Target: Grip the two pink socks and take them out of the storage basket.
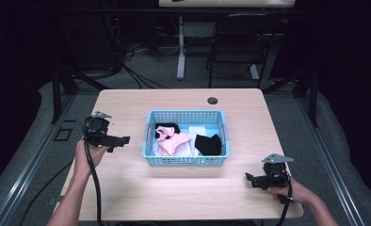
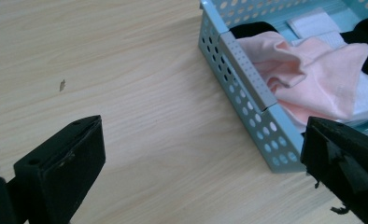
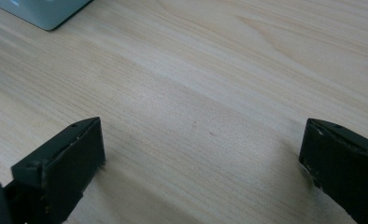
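A light blue perforated basket [image 1: 186,161] stands at the middle of the wooden table [image 1: 127,188]. Inside it lie a pink cloth [image 1: 174,142], a black cloth [image 1: 208,144], another black piece [image 1: 167,128] and a white piece [image 1: 197,130]. My left gripper [image 1: 122,141] hovers just left of the basket, open and empty, pointing toward it. In the left gripper view the basket's corner [image 2: 261,135] and the pink cloth [image 2: 313,79] lie ahead of the jaws. My right gripper [image 1: 249,179] is open and empty near the table's front right, below the basket's right end.
A round cable hole [image 1: 212,100] sits near the table's far edge. A black chair [image 1: 240,42] and a table leg [image 1: 181,47] stand beyond the table. A corner of the basket [image 3: 42,11] appears at the top left of the right gripper view.
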Available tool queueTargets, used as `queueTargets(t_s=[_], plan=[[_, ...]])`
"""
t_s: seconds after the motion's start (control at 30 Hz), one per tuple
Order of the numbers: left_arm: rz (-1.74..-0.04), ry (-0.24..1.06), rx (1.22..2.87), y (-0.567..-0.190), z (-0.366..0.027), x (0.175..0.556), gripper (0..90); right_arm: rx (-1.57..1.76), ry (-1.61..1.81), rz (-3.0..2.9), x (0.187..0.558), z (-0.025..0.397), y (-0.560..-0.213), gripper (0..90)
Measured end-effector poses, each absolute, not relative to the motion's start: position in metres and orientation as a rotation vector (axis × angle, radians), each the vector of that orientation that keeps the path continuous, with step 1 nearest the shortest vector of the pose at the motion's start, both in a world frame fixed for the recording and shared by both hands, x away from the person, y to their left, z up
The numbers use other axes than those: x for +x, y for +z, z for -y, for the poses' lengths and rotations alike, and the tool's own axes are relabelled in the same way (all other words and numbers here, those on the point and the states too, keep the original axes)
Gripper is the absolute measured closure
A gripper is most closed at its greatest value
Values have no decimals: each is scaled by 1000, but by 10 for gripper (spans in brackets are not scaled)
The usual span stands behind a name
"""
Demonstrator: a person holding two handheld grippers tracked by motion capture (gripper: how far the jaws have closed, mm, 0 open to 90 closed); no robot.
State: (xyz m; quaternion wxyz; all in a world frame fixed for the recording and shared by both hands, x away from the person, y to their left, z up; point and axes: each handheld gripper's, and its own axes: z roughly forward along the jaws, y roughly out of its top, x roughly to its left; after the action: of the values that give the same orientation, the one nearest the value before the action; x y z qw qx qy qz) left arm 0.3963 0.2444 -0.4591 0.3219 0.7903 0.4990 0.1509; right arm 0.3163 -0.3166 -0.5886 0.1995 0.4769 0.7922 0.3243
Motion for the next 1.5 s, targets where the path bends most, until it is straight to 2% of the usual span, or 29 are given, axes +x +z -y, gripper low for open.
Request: queueTargets(t_s=[0.73,1.0,1.5], plan=[[-1150,308,2153,-452,-165,436,8,1333,909,-2215,316,317,-589,0],[-1107,266,2244,-464,-135,450,81,1333,917,-2217,317,316,-589,0],[-1146,210,2286,-481,-126,468,185,1332,917,-2218,317,317,-589,0]])
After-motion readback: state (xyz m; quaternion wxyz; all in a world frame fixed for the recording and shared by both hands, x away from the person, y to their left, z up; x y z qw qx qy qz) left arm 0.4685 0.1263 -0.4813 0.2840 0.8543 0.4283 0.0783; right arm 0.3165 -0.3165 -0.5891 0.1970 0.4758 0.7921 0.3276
